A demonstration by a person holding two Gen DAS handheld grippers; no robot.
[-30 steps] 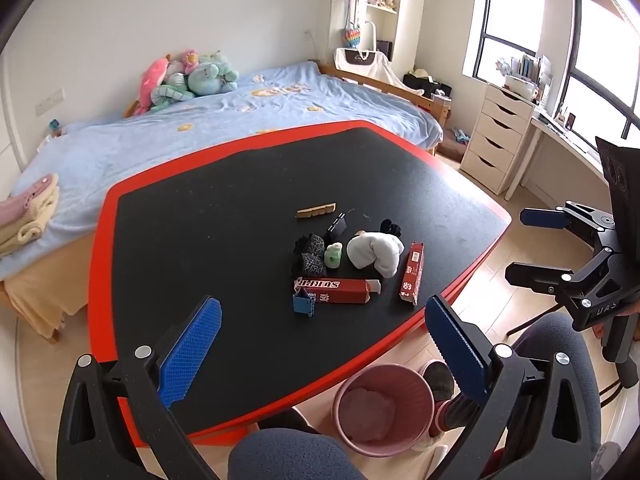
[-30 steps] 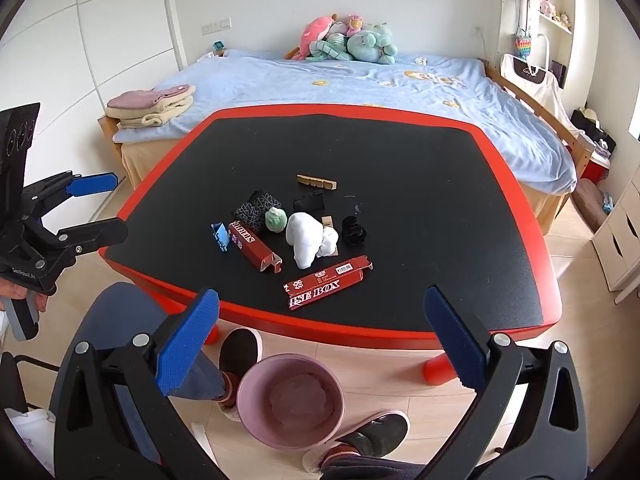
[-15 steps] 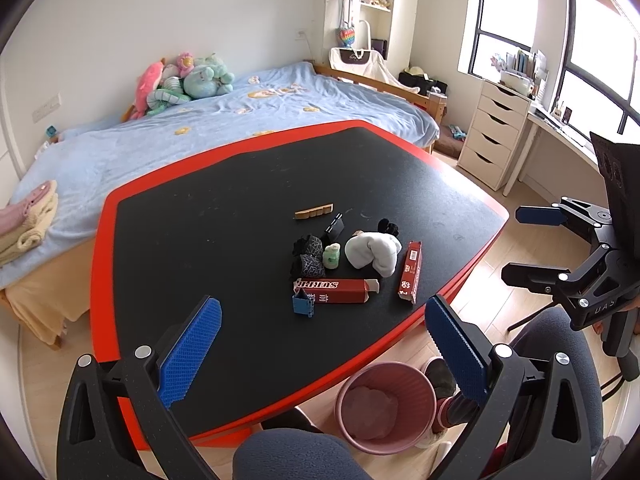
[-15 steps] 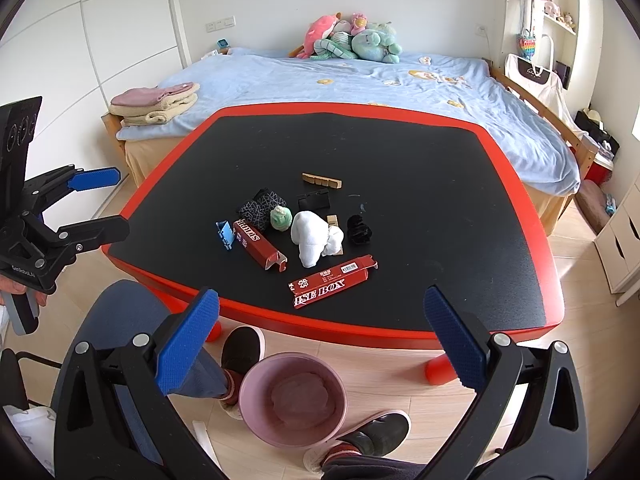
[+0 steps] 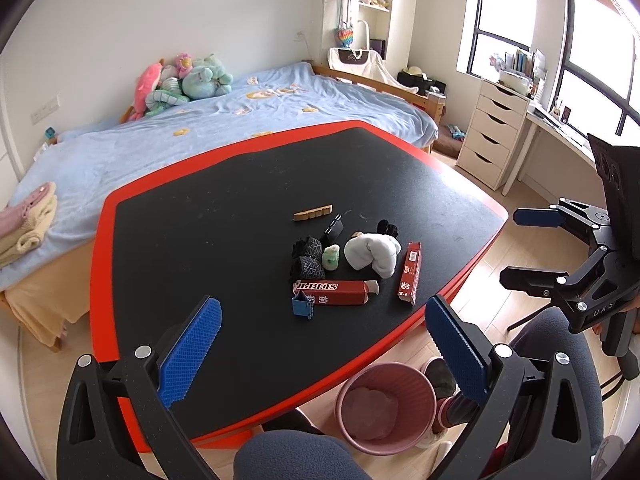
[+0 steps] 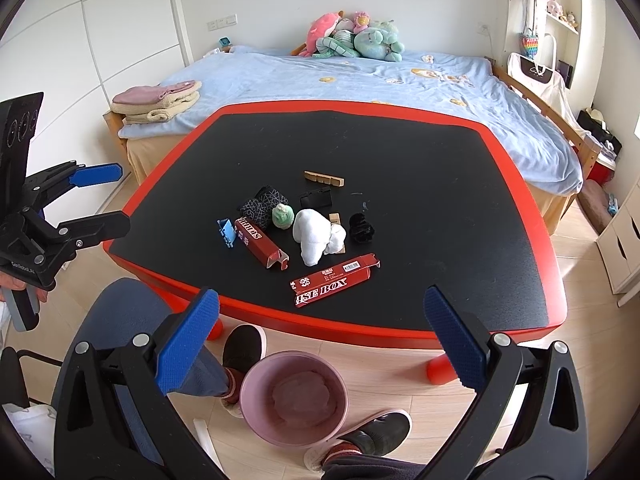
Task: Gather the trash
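A black table with a red rim (image 5: 104,240) (image 6: 168,168) carries a cluster of small items: two red cartons (image 5: 336,292) (image 6: 334,280), a white crumpled wad (image 5: 372,254) (image 6: 318,234), a blue clip (image 5: 302,306) (image 6: 227,232), a green lump (image 6: 283,216), dark patterned cloth (image 6: 260,206), a black scrunchie (image 6: 361,228) and a wooden strip (image 5: 313,213). A pink bin (image 5: 386,408) (image 6: 294,400) stands on the floor below the near edge. My left gripper (image 5: 320,352) and right gripper (image 6: 320,340) are open and empty, short of the table.
A bed with a blue cover (image 5: 200,140) and plush toys (image 6: 356,38) lies behind the table. White drawers (image 5: 494,136) stand at the right by a window. The person's knees and shoes (image 6: 244,348) flank the bin.
Both grippers have drifted slightly; the views shifted a little. Nothing was taken hold of and the items have not moved.
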